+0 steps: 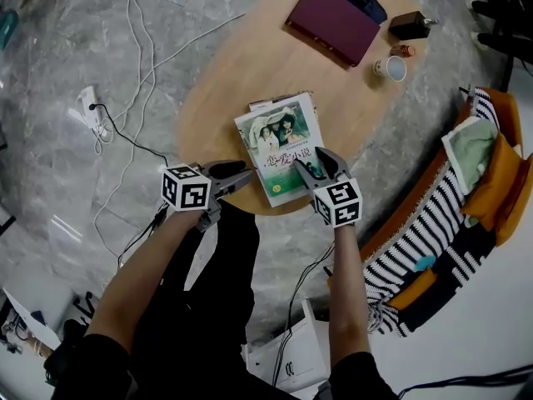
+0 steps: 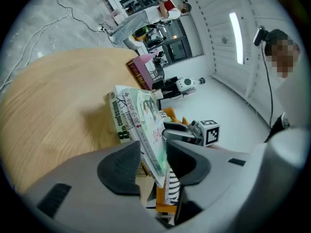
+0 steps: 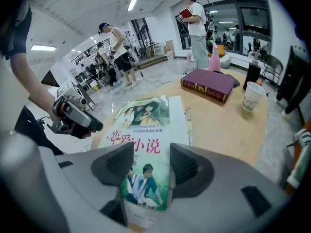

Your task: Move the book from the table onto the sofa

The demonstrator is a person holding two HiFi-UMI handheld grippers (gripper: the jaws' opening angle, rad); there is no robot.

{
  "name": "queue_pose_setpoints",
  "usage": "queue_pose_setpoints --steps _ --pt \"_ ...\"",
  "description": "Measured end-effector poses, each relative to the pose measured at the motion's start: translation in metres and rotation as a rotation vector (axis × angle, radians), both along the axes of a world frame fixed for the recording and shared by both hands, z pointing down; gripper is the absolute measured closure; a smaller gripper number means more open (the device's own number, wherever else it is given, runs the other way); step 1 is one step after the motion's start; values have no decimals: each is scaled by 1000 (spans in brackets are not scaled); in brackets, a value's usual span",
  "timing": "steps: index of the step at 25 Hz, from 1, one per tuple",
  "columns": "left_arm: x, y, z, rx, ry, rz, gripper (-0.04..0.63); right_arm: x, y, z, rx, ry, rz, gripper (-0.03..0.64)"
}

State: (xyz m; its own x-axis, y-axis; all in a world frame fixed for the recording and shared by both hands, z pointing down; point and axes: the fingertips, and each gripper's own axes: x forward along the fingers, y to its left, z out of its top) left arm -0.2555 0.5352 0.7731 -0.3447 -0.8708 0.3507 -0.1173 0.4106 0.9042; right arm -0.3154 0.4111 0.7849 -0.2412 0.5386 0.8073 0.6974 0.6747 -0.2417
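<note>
- Currently, the book is judged light, floppy, slick; it is best pinched at opposite edges.
- Left gripper and right gripper are held apart, book between jaws, unclamped.

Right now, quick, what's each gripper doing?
Left gripper: open, edge of the book between its jaws.
Right gripper: open, jaws over the book's cover.

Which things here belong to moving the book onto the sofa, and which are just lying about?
Job: green-cover book, table, sofa, left tongs, right tongs.
Lying about: maroon book, paper cup, dark box.
</note>
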Motion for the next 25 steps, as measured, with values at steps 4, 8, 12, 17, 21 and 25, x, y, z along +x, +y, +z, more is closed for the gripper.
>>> queue_pose_setpoints --steps 4,8,12,17,21,25 --pt "-2 -6 14 -9 32 12 387 1 -2 -3 -7 -21 37 393" --pt "-1 -13 17 9 66 18 379 6 -1 -4 -34 1 78 393" --pt "1 -19 22 7 79 33 373 16 2 -5 -71 33 100 393" --pt "5 -25 26 12 95 37 373 37 10 -5 -104 66 98 393" --pt "12 -29 27 7 104 42 373 48 16 -5 -145 91 138 393" --pt "14 -23 29 16 144 -25 373 56 19 -6 -199 132 203 393"
